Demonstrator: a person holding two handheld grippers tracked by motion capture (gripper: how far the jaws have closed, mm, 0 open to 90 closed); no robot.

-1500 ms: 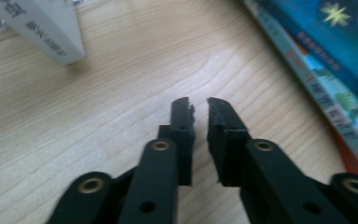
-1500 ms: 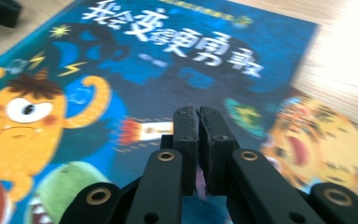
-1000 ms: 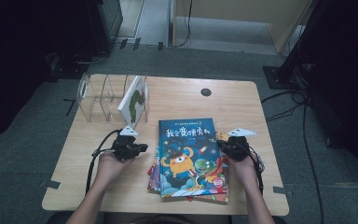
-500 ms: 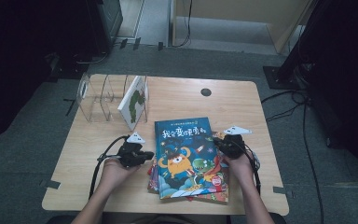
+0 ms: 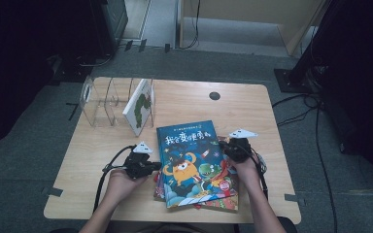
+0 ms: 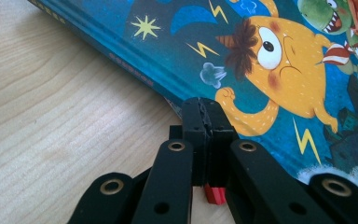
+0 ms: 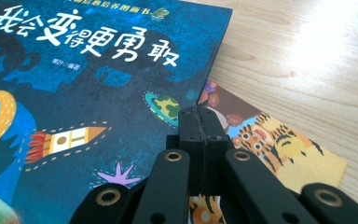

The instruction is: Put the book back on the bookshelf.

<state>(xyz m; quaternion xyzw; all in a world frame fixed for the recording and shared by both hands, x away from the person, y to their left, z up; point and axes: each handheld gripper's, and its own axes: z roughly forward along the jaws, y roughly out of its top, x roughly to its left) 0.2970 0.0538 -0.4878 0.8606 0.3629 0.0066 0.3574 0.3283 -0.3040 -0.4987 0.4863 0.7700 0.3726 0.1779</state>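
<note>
A blue picture book (image 5: 194,162) with an orange monster on its cover lies skewed on top of a stack of books near the table's front edge. My left gripper (image 5: 156,166) is shut, its tips at the book's left spine edge (image 6: 135,70). In the left gripper view the closed jaw tips (image 6: 201,112) overlap the cover (image 6: 261,56) with nothing between them. My right gripper (image 5: 228,154) is shut at the book's right edge. Its closed tips (image 7: 199,119) sit over the blue cover (image 7: 74,79), beside a tiger-patterned book (image 7: 279,144) underneath.
A clear acrylic rack (image 5: 102,99) stands at the back left of the wooden table (image 5: 252,111), with a white book (image 5: 140,107) leaning in it. A round cable hole (image 5: 214,95) is in the table's far middle. Dark floor and cables surround the table.
My left gripper has moved right, up to the book's left edge. The blue book has turned slightly counterclockwise on the stack. The right gripper has stayed put.
</note>
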